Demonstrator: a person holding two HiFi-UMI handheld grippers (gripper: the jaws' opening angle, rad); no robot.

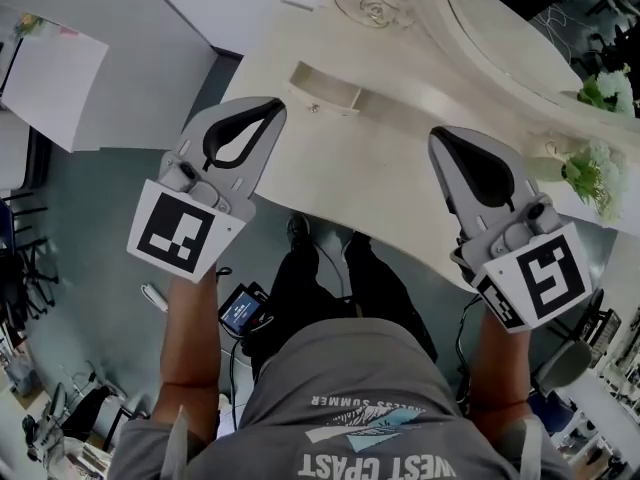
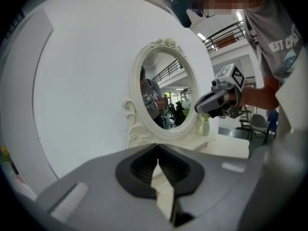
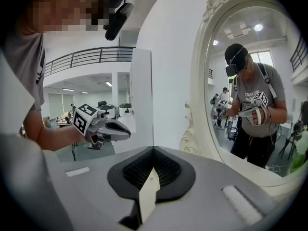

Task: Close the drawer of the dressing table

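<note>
- Dressing table (image 1: 400, 178): cream, seen from above in head view. Oval mirror (image 1: 500, 28) w/ scrolled frame stands on its far side.
- Drawer (image 1: 326, 88): small, cream, on the table edge at upper centre-left. It is partly pulled out and the inside shows empty. Small knob (image 1: 313, 108) on its front.
- Left gripper (image 1: 270, 110): tongs pressed together, nothing between them; left gripper view shows the 2 pads meeting in 1 line. Tip sits near the drawer front, just left of it, not touching. Marker cube (image 1: 175, 230) at the rear, person's forearm behind.
- Right gripper (image 1: 441, 140): tongs also pressed together and empty, per right gripper view. It hangs over the table's right part, well apart from the drawer, its tip aimed toward the mirror.
- Both grippers lie roughly parallel, 1 on each side of the person's legs, w/ the drawer between them and nearer the left.
- Vase (image 1: 545, 168) w/ white flowers (image 1: 592, 173) stands on the table's right end, beside the right gripper.
- Right gripper view: the mirror reflects the person in grey shirt and dark cap holding a gripper.
- Floor (image 1: 110, 188): grey-blue, w/ white panels at upper left.
</note>
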